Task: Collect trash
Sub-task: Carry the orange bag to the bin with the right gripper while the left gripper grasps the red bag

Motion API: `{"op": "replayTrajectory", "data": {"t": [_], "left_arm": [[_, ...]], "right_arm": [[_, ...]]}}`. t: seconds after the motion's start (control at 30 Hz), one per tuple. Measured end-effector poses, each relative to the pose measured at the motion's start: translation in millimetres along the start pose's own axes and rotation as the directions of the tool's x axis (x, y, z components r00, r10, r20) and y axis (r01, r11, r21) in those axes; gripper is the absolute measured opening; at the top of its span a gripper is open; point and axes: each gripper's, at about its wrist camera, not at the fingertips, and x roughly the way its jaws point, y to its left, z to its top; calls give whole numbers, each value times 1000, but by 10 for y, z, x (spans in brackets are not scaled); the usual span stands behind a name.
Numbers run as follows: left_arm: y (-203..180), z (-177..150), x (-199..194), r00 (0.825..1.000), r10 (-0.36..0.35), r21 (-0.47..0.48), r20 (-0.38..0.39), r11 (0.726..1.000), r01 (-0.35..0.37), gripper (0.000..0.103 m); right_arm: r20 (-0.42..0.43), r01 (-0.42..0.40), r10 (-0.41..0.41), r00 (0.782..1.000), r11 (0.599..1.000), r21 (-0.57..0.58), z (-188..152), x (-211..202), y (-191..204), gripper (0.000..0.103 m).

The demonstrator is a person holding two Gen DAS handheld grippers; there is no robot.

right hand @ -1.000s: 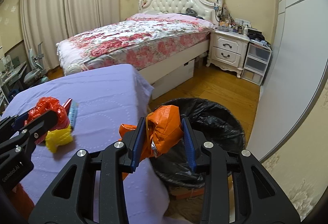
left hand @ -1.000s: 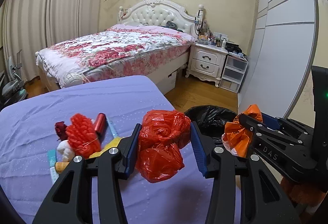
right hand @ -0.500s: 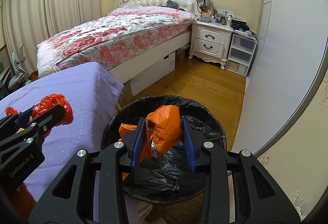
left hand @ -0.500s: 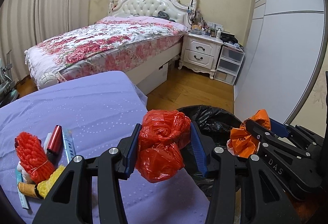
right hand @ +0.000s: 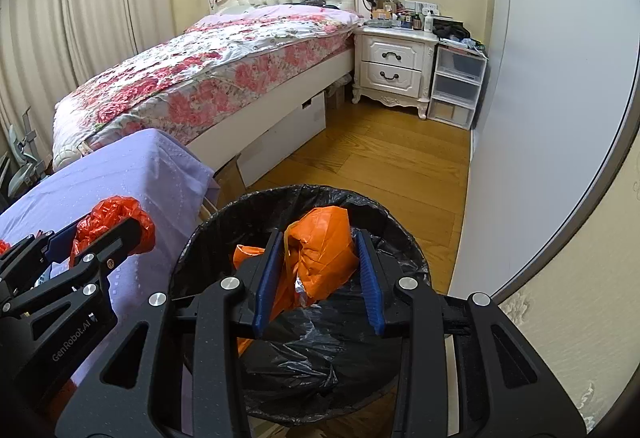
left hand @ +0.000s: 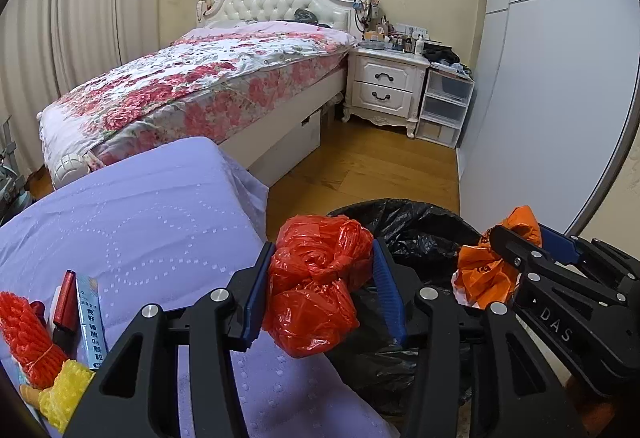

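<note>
A crumpled red plastic bag (left hand: 316, 302) sits between the blue pads of my left gripper (left hand: 320, 286), over the table's right edge beside the black-lined trash bin (left hand: 416, 226). Those jaws are opening, and the pads still touch the bag. My right gripper (right hand: 318, 270) holds an orange plastic bag (right hand: 324, 250) directly above the bin's mouth (right hand: 208, 234). Its jaws are opening too, with the bag still caught between the pads. Each gripper shows in the other's view: the right gripper (left hand: 520, 250) and the left gripper (right hand: 120, 234).
On the purple tablecloth (left hand: 152, 222) lie a red net (left hand: 24, 338), a red tube (left hand: 66, 302), a blue-white box (left hand: 92, 322) and a yellow foam net (left hand: 64, 394). Behind are a floral bed (left hand: 192, 85), a white nightstand (left hand: 384, 85), plastic drawers (left hand: 444, 105) and a wardrobe door (left hand: 552, 97).
Both grippers have travelled right and slightly down, from over the table toward the bin. The orange bag now hangs over the bin's mouth, and the red bag has reached the table's edge.
</note>
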Motion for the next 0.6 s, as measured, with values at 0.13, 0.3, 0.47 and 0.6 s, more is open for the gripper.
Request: {"op": "replayTrajectory", "data": {"t": [0.13, 0.3, 0.47, 0.6], "left_arm": [[22, -16, 20, 1000, 25, -14, 4, 1000, -25, 69], [59, -11, -26, 999, 43, -30, 12, 999, -42, 75], [103, 0, -122, 998, 58, -39, 24, 998, -57, 77], [174, -21, -236, 997, 77, -50, 25, 996, -75, 77]], "right_arm": [[16, 29, -29, 999, 999, 18, 30, 19, -11, 51], [9, 47, -48, 999, 998, 46, 39, 19, -76, 52], [8, 43, -43, 999, 998, 52, 37, -19, -102, 52], [8, 26, -27, 1000, 998, 48, 26, -76, -38, 53]]}}
